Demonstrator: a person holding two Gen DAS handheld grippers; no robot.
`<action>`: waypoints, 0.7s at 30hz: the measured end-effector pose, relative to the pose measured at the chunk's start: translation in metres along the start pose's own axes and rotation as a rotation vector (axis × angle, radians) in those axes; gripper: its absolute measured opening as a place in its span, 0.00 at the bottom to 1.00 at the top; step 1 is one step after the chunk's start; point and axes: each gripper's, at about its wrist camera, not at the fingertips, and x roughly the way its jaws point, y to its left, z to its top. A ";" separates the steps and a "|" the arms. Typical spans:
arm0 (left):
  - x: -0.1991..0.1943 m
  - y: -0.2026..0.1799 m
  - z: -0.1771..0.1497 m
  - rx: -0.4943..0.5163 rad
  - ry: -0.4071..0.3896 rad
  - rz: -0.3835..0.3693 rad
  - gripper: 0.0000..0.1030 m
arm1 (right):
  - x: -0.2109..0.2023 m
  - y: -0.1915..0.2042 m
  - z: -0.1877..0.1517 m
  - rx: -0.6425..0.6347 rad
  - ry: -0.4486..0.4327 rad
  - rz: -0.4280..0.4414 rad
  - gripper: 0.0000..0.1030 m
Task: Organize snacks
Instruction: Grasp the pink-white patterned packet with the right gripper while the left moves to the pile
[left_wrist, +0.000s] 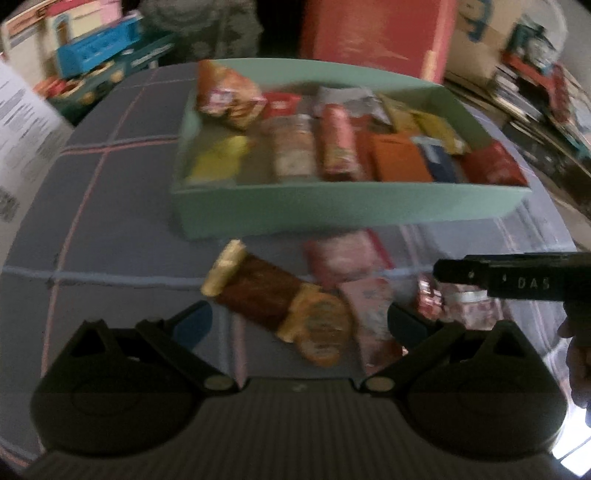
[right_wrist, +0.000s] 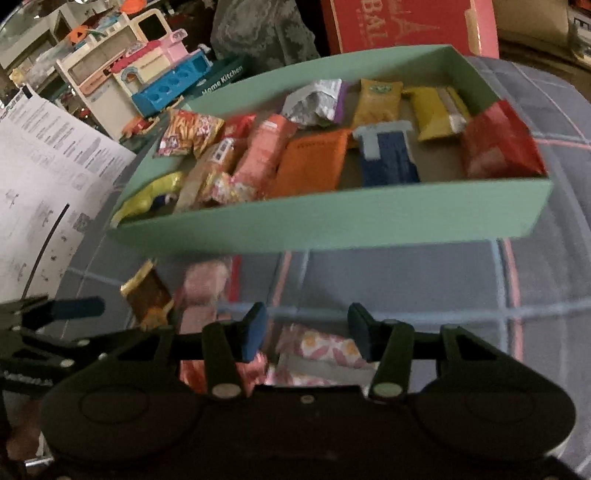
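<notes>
A green box (right_wrist: 332, 218) full of snacks sits on a checked cloth. The right gripper (right_wrist: 308, 332) has its jaws around a pink-flowered packet (right_wrist: 325, 349); the left gripper (left_wrist: 299, 325) is wide open above a brown bar (left_wrist: 258, 291).

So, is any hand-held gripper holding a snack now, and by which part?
The right hand-held gripper is closed on the pink-and-white flowered packet, across its upper end. The left hand-held gripper is open, holding nothing, above the brown-and-gold bar.
</notes>
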 end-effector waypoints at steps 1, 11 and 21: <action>0.001 -0.006 -0.001 0.020 0.001 -0.006 1.00 | -0.004 -0.002 -0.004 0.003 0.003 0.000 0.49; 0.000 0.002 -0.007 -0.023 0.007 0.019 1.00 | -0.032 0.009 -0.050 -0.059 0.028 -0.003 0.62; -0.013 -0.008 -0.010 0.002 -0.006 -0.001 1.00 | -0.035 0.024 -0.067 -0.159 -0.048 -0.220 0.48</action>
